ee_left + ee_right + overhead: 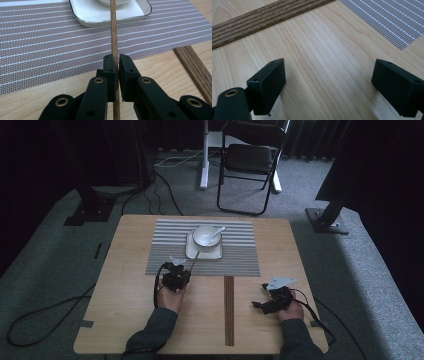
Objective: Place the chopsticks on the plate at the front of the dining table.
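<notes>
Wooden chopstick (114,37) sits pinched in the left tool (114,65), its far end reaching over the white plate (85,18) on the striped mat (37,50). The right tool (328,87) gapes wide above bare counter (319,50).

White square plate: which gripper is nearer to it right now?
Left. The left gripper sits just before the plate, its held chopstick reaching over it; the right gripper rests open, farther off.

Text: none readable
Labels: none readable on the plate (110,20), placemat (50,45) or tabletop (317,62)
</notes>
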The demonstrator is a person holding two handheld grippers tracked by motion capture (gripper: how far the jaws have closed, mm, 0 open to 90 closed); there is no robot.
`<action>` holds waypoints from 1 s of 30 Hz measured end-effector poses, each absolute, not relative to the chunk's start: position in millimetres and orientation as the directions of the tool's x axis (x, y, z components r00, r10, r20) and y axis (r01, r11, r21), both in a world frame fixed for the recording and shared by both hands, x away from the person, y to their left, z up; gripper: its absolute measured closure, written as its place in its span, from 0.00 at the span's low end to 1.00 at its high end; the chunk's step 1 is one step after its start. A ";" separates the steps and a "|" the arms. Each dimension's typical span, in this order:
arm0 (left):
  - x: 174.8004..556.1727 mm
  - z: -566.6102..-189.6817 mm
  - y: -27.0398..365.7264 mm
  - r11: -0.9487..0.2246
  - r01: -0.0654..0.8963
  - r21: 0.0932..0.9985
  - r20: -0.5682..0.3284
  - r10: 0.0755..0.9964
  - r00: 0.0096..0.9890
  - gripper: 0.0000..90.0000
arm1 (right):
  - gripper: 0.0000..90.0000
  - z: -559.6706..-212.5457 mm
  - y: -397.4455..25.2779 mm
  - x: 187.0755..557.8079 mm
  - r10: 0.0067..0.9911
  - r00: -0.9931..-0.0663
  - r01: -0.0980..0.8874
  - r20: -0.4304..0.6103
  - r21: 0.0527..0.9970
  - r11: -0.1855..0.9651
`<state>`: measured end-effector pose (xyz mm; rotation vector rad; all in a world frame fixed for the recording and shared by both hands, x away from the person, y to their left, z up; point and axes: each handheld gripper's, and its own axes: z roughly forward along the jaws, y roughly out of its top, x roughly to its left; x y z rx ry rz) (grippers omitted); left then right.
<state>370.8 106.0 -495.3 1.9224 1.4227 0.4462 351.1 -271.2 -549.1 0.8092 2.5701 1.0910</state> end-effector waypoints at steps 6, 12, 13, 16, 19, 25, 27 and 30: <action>371.7 -494.8 106.9 -0.152 0.697 0.701 -0.133 0.932 0.337 0.94 | 0.13 -549.1 -271.2 351.1 0.573 -0.820 0.398 0.001 0.719 0.569; 372.9 -494.4 108.3 -0.152 0.695 0.702 -0.130 0.933 0.336 0.94 | 0.13 -549.1 -271.2 351.1 0.573 -0.820 0.398 0.001 0.719 0.569; 373.2 -494.3 108.5 -0.155 0.697 0.700 -0.128 0.933 0.337 0.94 | 0.13 -549.1 -271.2 351.1 0.573 -0.820 0.398 0.001 0.719 0.569; 373.8 -494.5 108.5 -0.155 0.698 0.699 -0.128 0.933 0.336 0.94 | 0.13 -549.1 -271.2 351.1 0.573 -0.820 0.398 0.000 0.719 0.569; 374.8 -494.2 109.2 -0.152 0.698 0.700 -0.128 0.934 0.332 0.94 | 0.13 -549.1 -271.2 351.1 0.573 -0.820 0.398 0.001 0.719 0.569; 376.5 -491.1 110.6 -0.152 0.695 0.703 -0.126 0.935 0.332 0.94 | 0.13 -549.1 -271.2 351.1 0.573 -0.820 0.398 0.001 0.719 0.569; 377.1 -490.4 110.8 -0.149 0.694 0.704 -0.127 0.935 0.330 0.94 | 0.13 -549.1 -271.2 351.1 0.573 -0.820 0.399 0.001 0.719 0.569; 378.3 -489.6 112.0 -0.144 0.694 0.705 -0.129 0.936 0.326 0.94 | 0.13 -549.1 -271.2 351.1 0.573 -0.820 0.398 0.001 0.719 0.569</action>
